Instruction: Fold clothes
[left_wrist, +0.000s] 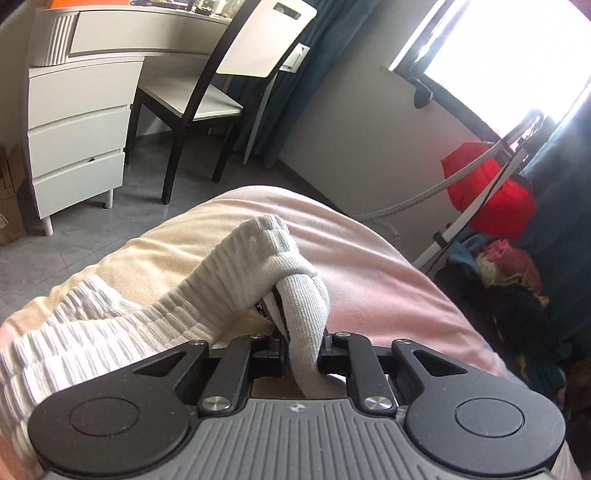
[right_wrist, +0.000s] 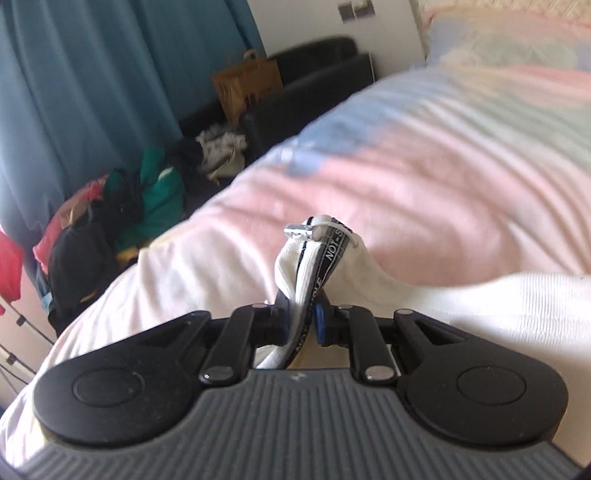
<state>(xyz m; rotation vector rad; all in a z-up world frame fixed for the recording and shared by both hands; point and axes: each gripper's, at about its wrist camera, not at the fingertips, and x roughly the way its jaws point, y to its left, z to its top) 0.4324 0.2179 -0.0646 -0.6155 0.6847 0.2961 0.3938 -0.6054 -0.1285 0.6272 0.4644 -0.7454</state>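
Note:
A white ribbed knit garment (left_wrist: 110, 332) lies across a bed with a pink and pale yellow cover (left_wrist: 369, 258). My left gripper (left_wrist: 299, 332) is shut on a bunched grey-white fold of it, which rises just beyond the jaws. In the right wrist view the same white garment (right_wrist: 480, 306) trails off to the right over the bed cover (right_wrist: 443, 166). My right gripper (right_wrist: 301, 317) is shut on its edge, where a black lettered band and a metal zip pull (right_wrist: 295, 229) stick up past the blue pads (right_wrist: 320, 325).
Beyond the bed's foot stand a white drawer unit (left_wrist: 77, 140) and a chair (left_wrist: 229, 74). A red bag (left_wrist: 487, 192) and a pile of clothes (left_wrist: 509, 266) lie under the window. On the other side are more clothes (right_wrist: 129, 206), a paper bag (right_wrist: 247, 85) and a dark sofa (right_wrist: 314, 85).

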